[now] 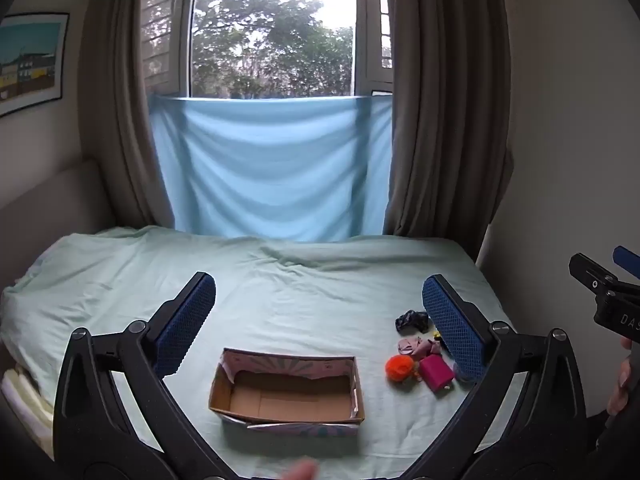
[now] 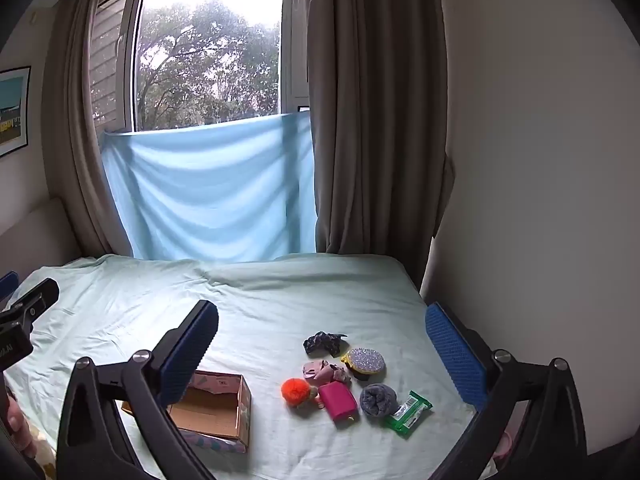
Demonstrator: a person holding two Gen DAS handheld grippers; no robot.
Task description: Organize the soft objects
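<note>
An open cardboard box (image 1: 286,397) lies empty on the bed; the right wrist view shows it low left (image 2: 224,412). To its right sits a cluster: orange pompom (image 2: 296,390), pink pouch (image 2: 338,400), pink scrunchie (image 2: 324,372), dark scrunchie (image 2: 324,342), glittery round purse (image 2: 366,361), grey fuzzy roll (image 2: 378,400), green tissue packet (image 2: 409,414). My left gripper (image 1: 318,326) is open and empty above the box. My right gripper (image 2: 320,356) is open and empty above the cluster.
The bed has a pale green sheet (image 1: 280,280). A blue cloth (image 1: 272,168) hangs below the window between brown curtains. A wall stands close on the right (image 2: 540,200). The right gripper's body shows at the left view's right edge (image 1: 608,292).
</note>
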